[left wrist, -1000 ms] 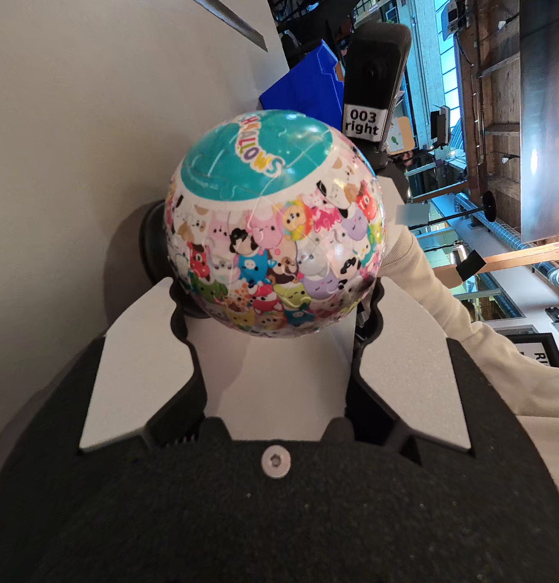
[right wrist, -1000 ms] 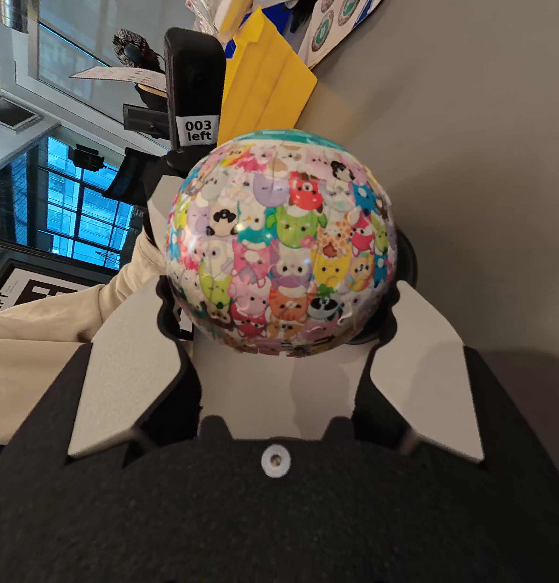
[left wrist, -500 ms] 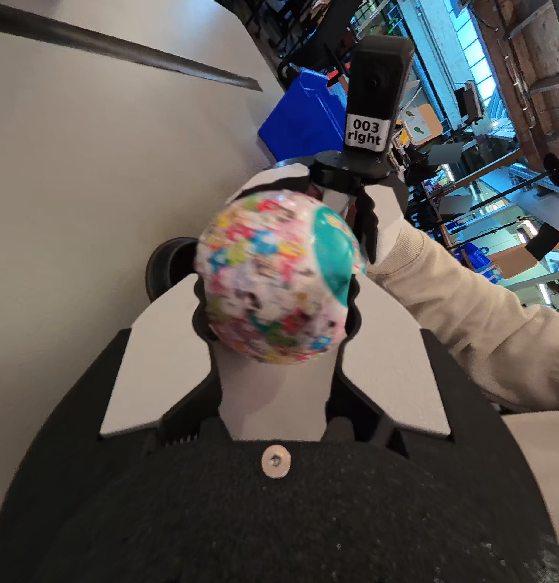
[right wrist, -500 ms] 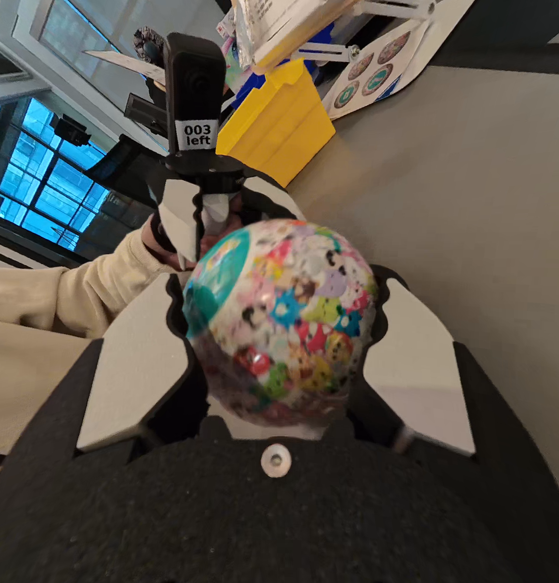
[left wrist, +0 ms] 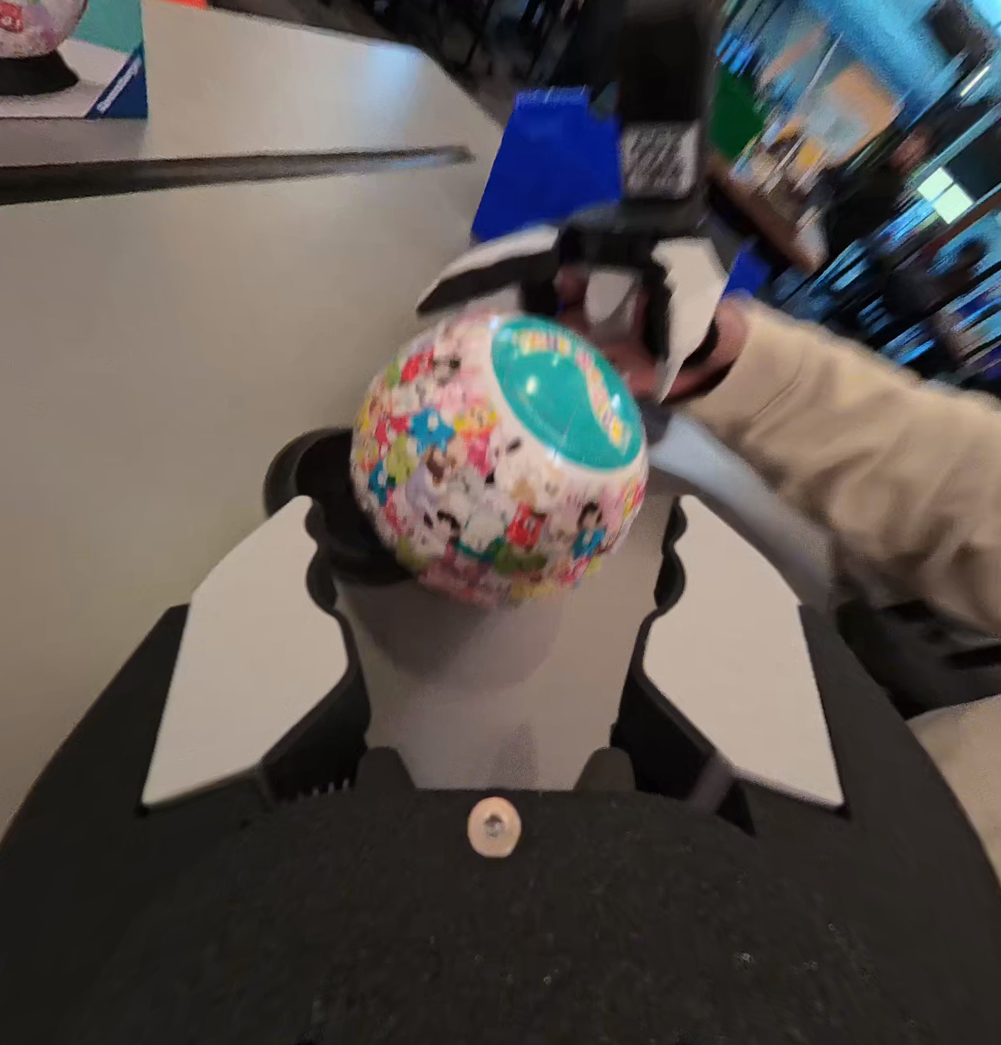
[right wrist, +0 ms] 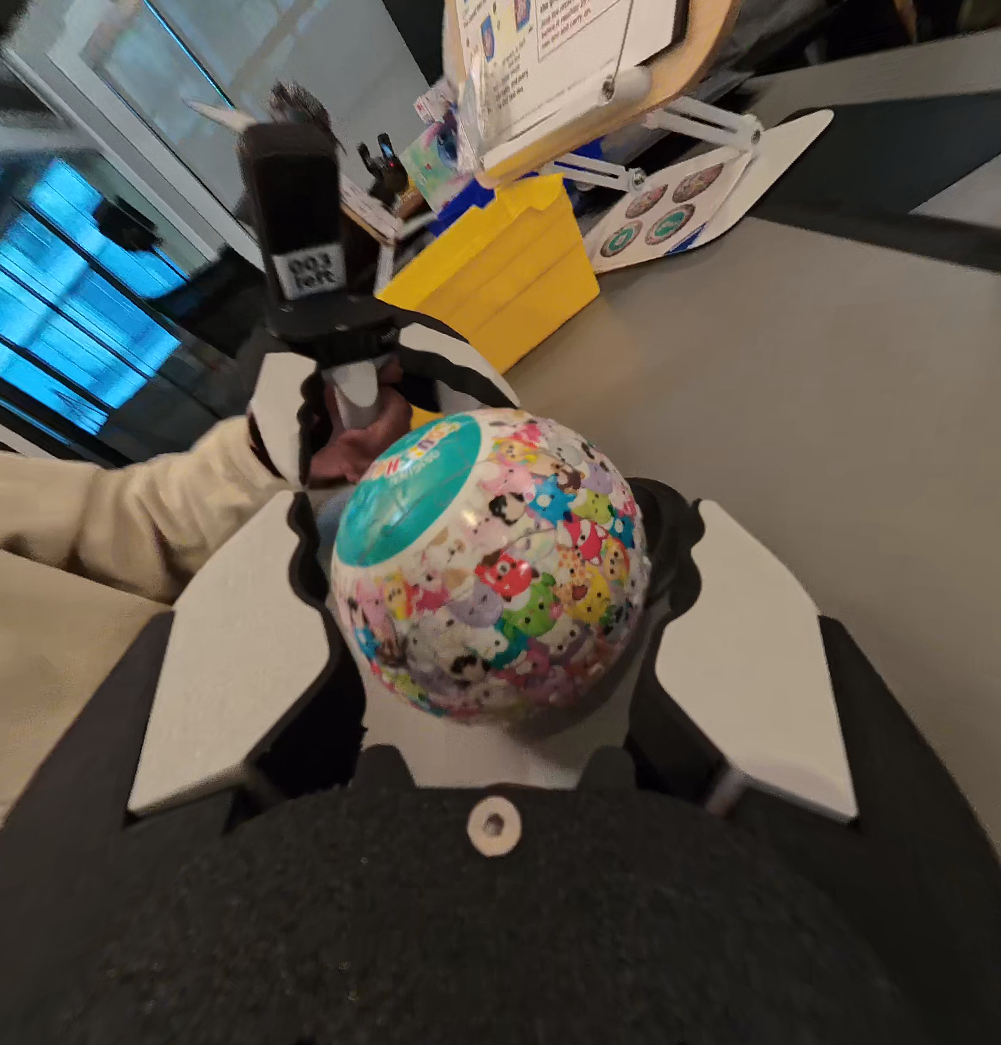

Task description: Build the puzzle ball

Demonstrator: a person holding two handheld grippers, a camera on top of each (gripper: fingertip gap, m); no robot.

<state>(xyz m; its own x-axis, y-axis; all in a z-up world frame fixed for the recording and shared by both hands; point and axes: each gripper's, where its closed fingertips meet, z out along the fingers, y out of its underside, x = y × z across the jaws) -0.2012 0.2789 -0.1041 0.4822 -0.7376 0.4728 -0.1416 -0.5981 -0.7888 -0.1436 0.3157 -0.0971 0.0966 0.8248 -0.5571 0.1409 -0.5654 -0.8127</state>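
Grey table, yellow bin, blue-lit windows.

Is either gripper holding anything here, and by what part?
Nothing looks held. The puzzle ball lies against its black stand; the left gripper and right gripper stand open around it, gaps showing.

Lettering rings the puzzle ball teal cap; a white label on the far tool; a printed sheet on a stand, perhaps instructions.

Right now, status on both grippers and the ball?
Left gripper open. Right gripper open. Puzzle ball between both, looks whole. Black stand beside it.
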